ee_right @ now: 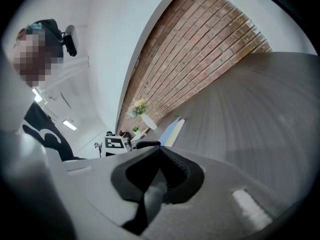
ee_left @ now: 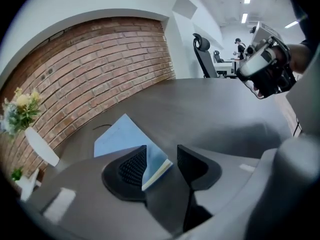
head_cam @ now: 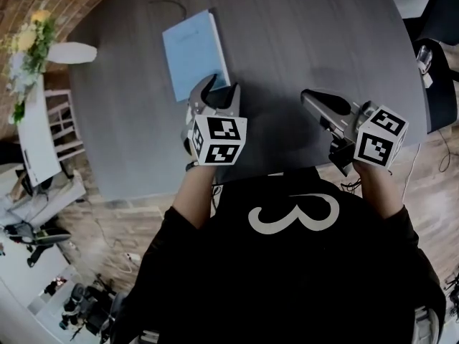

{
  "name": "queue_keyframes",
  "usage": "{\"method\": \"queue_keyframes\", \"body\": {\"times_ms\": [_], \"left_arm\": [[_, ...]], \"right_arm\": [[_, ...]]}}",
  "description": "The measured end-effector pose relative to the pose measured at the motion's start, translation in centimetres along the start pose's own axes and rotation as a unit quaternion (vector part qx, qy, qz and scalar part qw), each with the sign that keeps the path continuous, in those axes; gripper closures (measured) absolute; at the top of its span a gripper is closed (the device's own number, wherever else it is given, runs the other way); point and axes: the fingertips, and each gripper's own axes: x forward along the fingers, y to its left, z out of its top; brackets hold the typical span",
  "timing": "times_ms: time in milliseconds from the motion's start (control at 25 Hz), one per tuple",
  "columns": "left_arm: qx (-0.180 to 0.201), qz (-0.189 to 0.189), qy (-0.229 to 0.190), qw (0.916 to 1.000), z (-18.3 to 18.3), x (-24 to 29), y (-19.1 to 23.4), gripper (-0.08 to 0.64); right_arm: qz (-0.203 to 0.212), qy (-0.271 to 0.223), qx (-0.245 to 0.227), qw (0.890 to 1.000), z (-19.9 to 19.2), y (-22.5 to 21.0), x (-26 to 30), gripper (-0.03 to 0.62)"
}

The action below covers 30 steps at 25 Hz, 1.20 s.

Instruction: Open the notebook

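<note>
A light blue notebook point(head_cam: 193, 51) lies closed on the dark grey table point(head_cam: 301, 41), its spine side to the right. My left gripper point(head_cam: 221, 89) hangs over the notebook's near right corner. In the left gripper view that gripper point(ee_left: 162, 149) is open, and the notebook's point(ee_left: 120, 136) corner with its page edges shows between the pads, which stand apart from it. My right gripper point(head_cam: 308, 97) is shut and empty, to the right of the notebook over bare table. In the right gripper view its jaws point(ee_right: 160, 149) meet, with the notebook point(ee_right: 173, 130) far ahead.
Flowers point(head_cam: 30, 40) and a white oval thing point(head_cam: 72, 52) stand past the table's left edge by a brick wall point(ee_left: 95, 69). A thin black cable point(head_cam: 169, 6) lies behind the notebook. A black office chair point(ee_left: 202, 54) stands beyond the table. The table's near edge point(head_cam: 143, 190) runs just under my hands.
</note>
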Motion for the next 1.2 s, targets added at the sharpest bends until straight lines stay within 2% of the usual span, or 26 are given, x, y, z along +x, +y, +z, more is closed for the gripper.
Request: {"method": "queue_keyframes", "body": {"times_ms": [720, 920, 1080, 1200], "left_arm": [[0.046, 0.037, 0.028, 0.9979, -0.8, 1.3, 0.1, 0.357], [0.042, 0.039, 0.033, 0.9978, -0.7, 1.2, 0.1, 0.383], [0.042, 0.044, 0.033, 0.9976, -0.3, 0.8, -0.2, 0.459], [0.045, 0.048, 0.036, 0.9972, -0.2, 0.7, -0.2, 0.486]], "right_arm": [[-0.002, 0.002, -0.005, 1.000, 0.2, -0.5, -1.5, 0.591], [0.002, 0.004, -0.009, 1.000, 0.7, -0.5, -1.6, 0.591], [0.007, 0.006, -0.013, 1.000, 0.9, -0.5, -1.7, 0.591], [0.008, 0.003, -0.015, 1.000, 1.2, -0.7, -1.9, 0.591]]}}
